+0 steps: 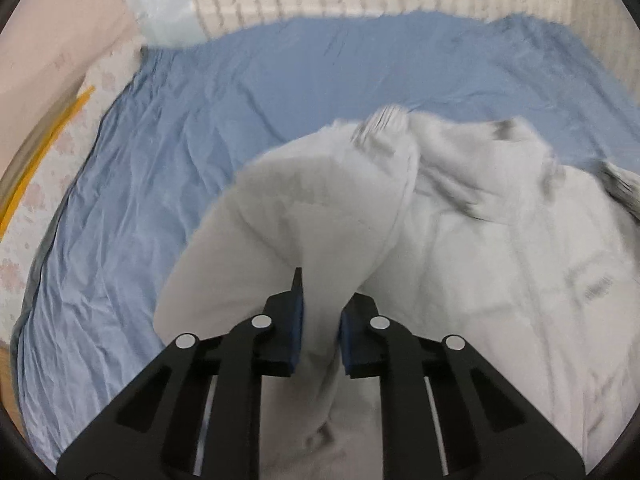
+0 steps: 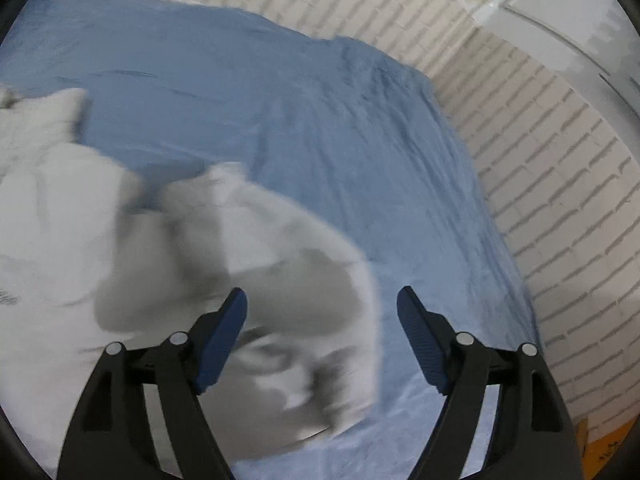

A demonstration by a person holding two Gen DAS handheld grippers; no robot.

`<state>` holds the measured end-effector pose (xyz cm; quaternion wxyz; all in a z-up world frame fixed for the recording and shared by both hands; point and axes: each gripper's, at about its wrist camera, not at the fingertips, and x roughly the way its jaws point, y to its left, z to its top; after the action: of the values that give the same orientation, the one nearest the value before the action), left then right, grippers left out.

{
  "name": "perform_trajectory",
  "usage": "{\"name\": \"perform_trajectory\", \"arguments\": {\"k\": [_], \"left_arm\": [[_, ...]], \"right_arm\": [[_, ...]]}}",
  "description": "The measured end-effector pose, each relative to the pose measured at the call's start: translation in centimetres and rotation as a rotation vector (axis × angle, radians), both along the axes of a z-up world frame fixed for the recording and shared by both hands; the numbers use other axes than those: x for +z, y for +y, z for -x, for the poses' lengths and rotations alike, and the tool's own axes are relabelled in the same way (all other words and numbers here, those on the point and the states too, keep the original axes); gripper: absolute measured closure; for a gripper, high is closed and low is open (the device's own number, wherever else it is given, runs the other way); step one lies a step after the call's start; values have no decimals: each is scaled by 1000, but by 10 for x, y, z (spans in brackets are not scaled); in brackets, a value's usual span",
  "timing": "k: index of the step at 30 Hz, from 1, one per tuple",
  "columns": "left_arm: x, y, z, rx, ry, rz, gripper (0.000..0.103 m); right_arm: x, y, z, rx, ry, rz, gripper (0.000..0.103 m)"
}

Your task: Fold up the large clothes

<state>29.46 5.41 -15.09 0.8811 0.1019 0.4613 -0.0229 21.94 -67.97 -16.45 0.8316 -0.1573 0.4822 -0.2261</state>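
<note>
With the left tongs (image 1: pixel 320 312) clenched on a sleeve of the grey sweatshirt (image 1: pixel 460 240) mid-bed and the right tongs (image 2: pixel 322 300) released, I'd draw that sleeve taut, then lay it flat across the blue sheet (image 1: pixel 160 160).

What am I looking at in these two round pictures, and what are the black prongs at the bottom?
Each picture comes from a camera on a handheld gripper, looking along its two fingers; a person carries one in each hand. The left gripper is shut on a fold of the white sweatshirt. In the right-hand view the right gripper stands open with nothing clamped, above the same garment's edge. The sweatshirt lies crumpled on a blue sheet covering a bed. Behind is a white brick-pattern wall.
</note>
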Motion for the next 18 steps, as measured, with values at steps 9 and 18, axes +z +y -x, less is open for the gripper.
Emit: {"name": "perform_trajectory", "arguments": {"k": [9,18], "left_arm": [[-24,-6,127,-327,53,-195,90],[-12,60,153,-227,48,-58,52]], "right_arm": [[-22,84,32,209,56,-39,25],[-11,157,44,309,58,-168,25]]}}
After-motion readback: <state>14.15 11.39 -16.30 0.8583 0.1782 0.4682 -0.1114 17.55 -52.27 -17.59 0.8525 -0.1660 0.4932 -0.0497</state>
